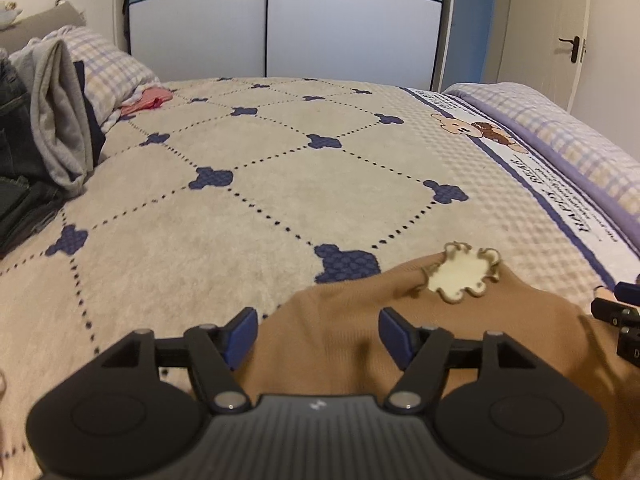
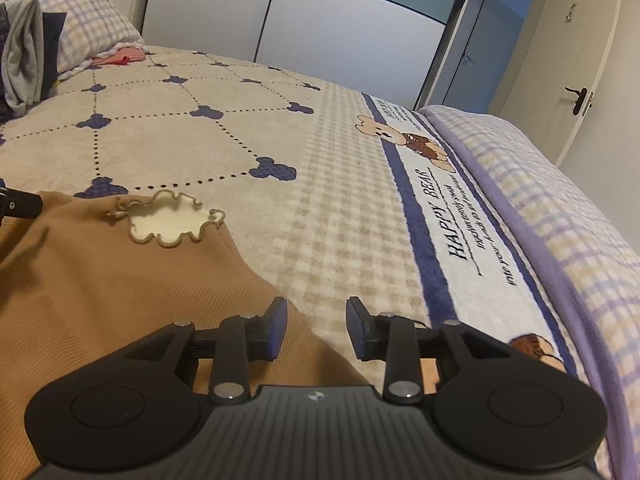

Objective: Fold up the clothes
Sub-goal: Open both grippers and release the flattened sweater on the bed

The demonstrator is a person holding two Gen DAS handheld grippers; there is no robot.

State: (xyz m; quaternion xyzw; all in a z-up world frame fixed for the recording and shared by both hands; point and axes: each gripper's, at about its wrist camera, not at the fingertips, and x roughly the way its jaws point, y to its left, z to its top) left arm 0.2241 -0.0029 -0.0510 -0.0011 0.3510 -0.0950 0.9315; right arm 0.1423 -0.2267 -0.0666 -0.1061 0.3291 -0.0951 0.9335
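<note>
In the left wrist view, the left gripper [image 1: 318,334] tilts downward over the near part of the bed [image 1: 248,208], its two blue-padded fingers [image 1: 242,334] spread wide. The brown garment [image 1: 332,344] lies flat on the bedspread below them; the pads stand clear of the cloth, so the claw is released. A cream bear-shaped patch [image 1: 464,272] sits at the garment's far edge. At the right border, part of the right gripper [image 1: 618,314] shows above the garment's right side. A pile of grey and dark clothes [image 1: 56,120] rests at the bed's far left corner, against a checked pillow [image 1: 108,64].

In the right wrist view, the right gripper [image 2: 316,330] also points down and forward, its jaws parted by a moderate gap with nothing pinched between them: released. Its left finger [image 2: 276,330] hangs over the garment's right edge, the other over bare bedspread. The brown garment fills the near left of the bed, patch toward the middle. A wardrobe [image 2: 320,20] stands beyond the bed's far edge.
</note>
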